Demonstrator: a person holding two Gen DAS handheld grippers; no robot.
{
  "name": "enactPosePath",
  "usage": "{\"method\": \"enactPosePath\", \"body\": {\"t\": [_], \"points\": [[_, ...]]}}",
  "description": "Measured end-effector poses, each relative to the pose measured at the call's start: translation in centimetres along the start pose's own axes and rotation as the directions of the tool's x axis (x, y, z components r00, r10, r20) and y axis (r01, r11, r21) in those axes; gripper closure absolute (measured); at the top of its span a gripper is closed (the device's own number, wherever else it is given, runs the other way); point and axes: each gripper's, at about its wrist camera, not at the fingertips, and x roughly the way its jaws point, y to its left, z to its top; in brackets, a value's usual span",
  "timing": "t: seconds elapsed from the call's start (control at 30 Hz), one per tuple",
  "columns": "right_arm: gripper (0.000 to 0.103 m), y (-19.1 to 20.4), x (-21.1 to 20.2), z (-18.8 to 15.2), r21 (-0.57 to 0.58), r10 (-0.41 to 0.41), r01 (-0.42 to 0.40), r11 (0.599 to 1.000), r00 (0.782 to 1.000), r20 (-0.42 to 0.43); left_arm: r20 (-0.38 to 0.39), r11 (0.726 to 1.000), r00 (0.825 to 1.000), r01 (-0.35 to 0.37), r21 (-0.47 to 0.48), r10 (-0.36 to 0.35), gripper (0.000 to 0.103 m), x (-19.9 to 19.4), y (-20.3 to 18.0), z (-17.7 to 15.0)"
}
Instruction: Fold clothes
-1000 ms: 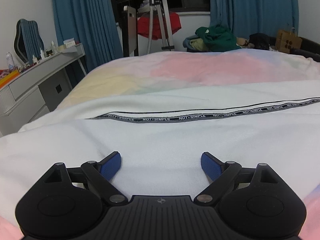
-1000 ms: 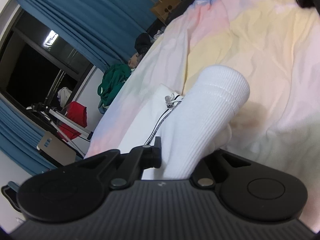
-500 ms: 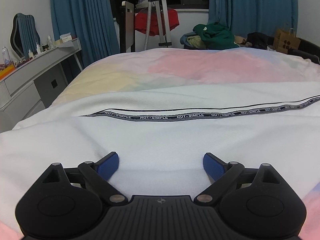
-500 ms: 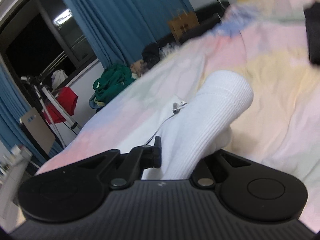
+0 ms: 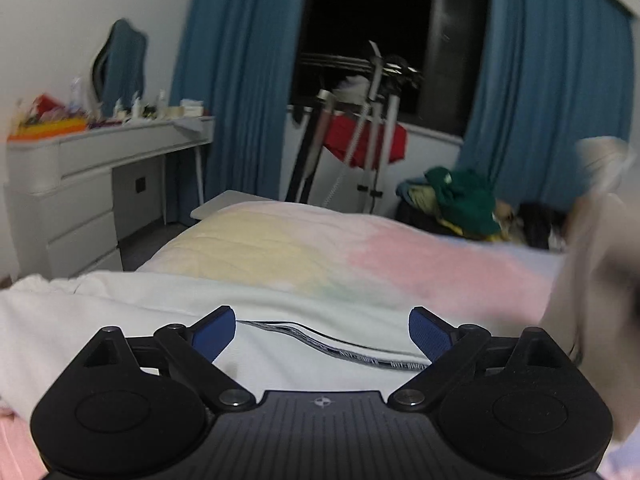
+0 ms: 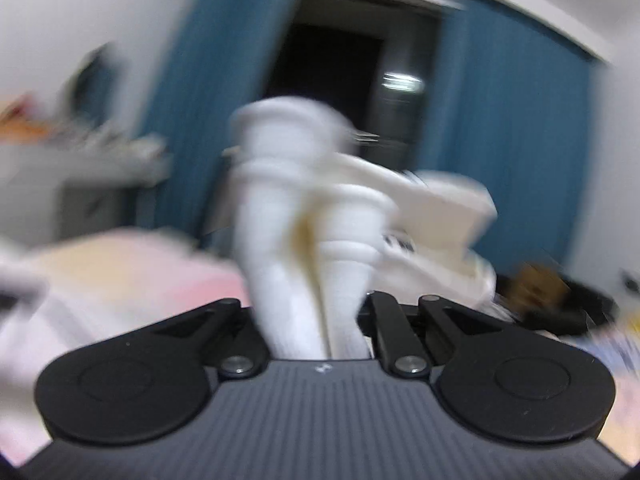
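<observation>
White trousers [image 5: 120, 320] with a black lettered side stripe [image 5: 360, 356] lie across a pastel bed. My left gripper [image 5: 322, 334] is open and empty just above the fabric, its blue pads [image 5: 212, 330] apart on either side of the stripe. My right gripper [image 6: 316, 320] is shut on the ribbed white cuff end [image 6: 288, 216] of the trousers and holds it raised in the air; this view is blurred. A blurred white mass of lifted fabric [image 5: 592, 240] shows at the right edge of the left wrist view.
The bed [image 5: 304, 248] has a yellow, pink and blue cover. A white dresser [image 5: 80, 184] with clutter stands at left. A tripod [image 5: 372, 120], a red cloth [image 5: 360, 144] and a pile of green clothes [image 5: 460, 200] stand beyond the bed before blue curtains [image 5: 240, 80].
My right gripper has swung up and round with the cuff, lifting that end off the bed. My left gripper has tilted upward and drawn back, so less of the trousers shows.
</observation>
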Motion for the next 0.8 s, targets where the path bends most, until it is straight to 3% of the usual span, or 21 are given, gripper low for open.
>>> {"method": "enactPosePath", "body": {"t": [0.13, 0.2, 0.43, 0.7, 0.8], "points": [[0.095, 8.5, 1.1, -5.1, -0.184, 0.167, -0.196, 0.963, 0.973, -0.157, -0.054, 0.995, 0.998, 0.011, -0.099, -0.016, 0.008, 0.1, 2.1, 0.2], [0.095, 10.2, 1.7, -7.2, -0.215, 0.182, -0.230, 0.949, 0.957, -0.224, -0.082, 0.991, 0.996, 0.014, -0.135, -0.026, 0.008, 0.3, 2.9, 0.1], [0.094, 9.3, 0.8, -5.0, -0.134, 0.176, -0.196, 0.972, 0.973, -0.148, -0.087, 0.987, 0.995, 0.024, -0.161, -0.039, 0.008, -0.2, 3.9, -0.3], [0.090, 10.8, 1.5, -5.4, -0.055, 0.255, -0.271, 0.961, 0.944, -0.209, -0.079, 0.998, 0.996, 0.030, -0.047, -0.034, 0.008, 0.2, 1.5, -1.3], [0.065, 9.5, 1.3, -4.3, 0.031, 0.334, -0.336, 0.941, 0.912, -0.239, -0.063, 0.999, 0.997, 0.043, -0.006, -0.044, 0.008, 0.1, 0.8, -1.5]]}}
